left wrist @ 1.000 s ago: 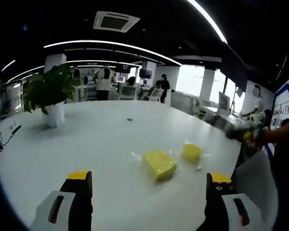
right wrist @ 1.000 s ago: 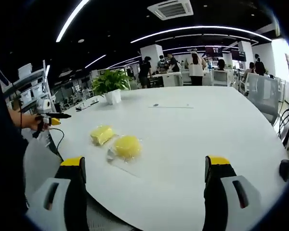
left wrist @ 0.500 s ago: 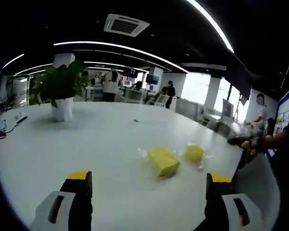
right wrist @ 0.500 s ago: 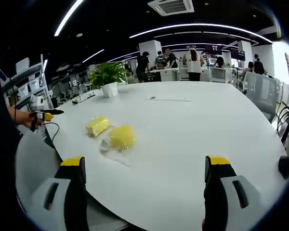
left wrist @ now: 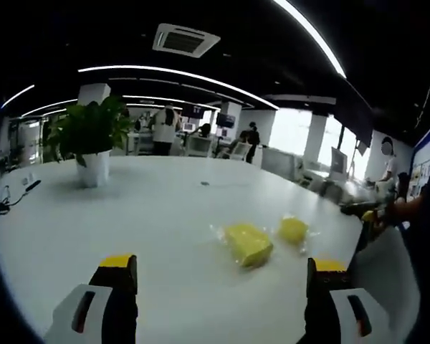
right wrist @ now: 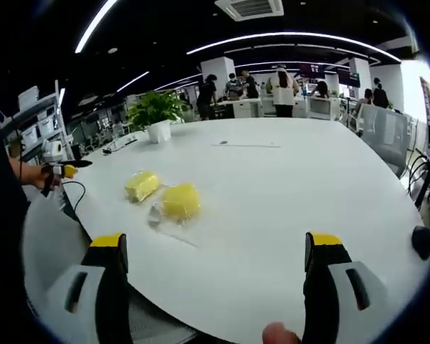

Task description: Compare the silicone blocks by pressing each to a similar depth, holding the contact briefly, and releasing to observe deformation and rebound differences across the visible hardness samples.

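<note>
Nearest in the left gripper view we see the left tool (left wrist: 220, 287), jaws wide apart, nothing between them, hovering over the white tabletop (left wrist: 129, 215). The right tool (right wrist: 218, 283) in the right gripper view is likewise spread apart and holds nothing; a fingertip (right wrist: 279, 335) pokes in at the bottom edge.

Further out we count two yellow silicone blocks on the tabletop, both in clear wrap. In the left gripper view the larger block (left wrist: 248, 244) lies with its long axis running diagonally, upper left to lower right, and the smaller block (left wrist: 293, 229) sits just beside it to the right, apart from it. In the right gripper view the elongated block (right wrist: 141, 185) points diagonally, lower left to upper right, and the rounder block (right wrist: 180, 201) lies near it. We cannot tell which block matches which across views. The wrap edges are hard to make out.

The other tool shows small at each view's edge, held in a hand (right wrist: 34, 174); its jaw state is too small to read.

Beyond sits one potted plant (left wrist: 92, 140), one cable (left wrist: 11, 197) at the tabletop edge, and one small dark speck (left wrist: 205, 183) mid-tabletop. Far off, several people (right wrist: 282, 89) stand among desks, blurred.
</note>
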`<state>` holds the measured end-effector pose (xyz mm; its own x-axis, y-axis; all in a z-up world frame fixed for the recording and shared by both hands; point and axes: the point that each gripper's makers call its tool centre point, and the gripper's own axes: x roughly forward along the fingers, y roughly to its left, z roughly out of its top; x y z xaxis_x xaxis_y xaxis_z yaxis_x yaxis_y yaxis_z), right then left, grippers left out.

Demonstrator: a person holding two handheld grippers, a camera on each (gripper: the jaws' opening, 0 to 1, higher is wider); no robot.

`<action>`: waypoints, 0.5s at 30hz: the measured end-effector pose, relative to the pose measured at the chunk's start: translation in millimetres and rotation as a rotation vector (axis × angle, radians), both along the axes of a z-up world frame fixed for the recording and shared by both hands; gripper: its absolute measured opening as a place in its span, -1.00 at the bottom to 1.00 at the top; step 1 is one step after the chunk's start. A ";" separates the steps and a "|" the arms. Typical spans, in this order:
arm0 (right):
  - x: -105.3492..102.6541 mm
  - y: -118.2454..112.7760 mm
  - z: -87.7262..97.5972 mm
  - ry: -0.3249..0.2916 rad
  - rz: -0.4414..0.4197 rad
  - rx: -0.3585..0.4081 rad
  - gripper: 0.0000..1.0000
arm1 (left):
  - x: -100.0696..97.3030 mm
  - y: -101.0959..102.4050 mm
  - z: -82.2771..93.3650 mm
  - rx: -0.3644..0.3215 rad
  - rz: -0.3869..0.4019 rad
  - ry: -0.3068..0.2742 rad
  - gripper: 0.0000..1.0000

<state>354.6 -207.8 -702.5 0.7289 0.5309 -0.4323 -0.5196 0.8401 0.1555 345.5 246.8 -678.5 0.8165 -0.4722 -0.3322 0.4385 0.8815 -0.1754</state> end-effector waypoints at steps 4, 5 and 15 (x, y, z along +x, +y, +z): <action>-2.9 -0.9 -3.3 0.007 -0.010 -0.010 0.93 | -1.6 3.6 1.1 -0.014 0.021 -0.004 1.00; -3.3 -1.4 -3.7 0.010 -0.014 -0.009 0.93 | -1.7 4.0 1.8 -0.015 0.024 -0.007 1.00; -8.5 -1.6 -2.1 0.004 -0.040 0.002 0.93 | -4.6 3.0 7.4 -0.028 0.021 -0.021 1.00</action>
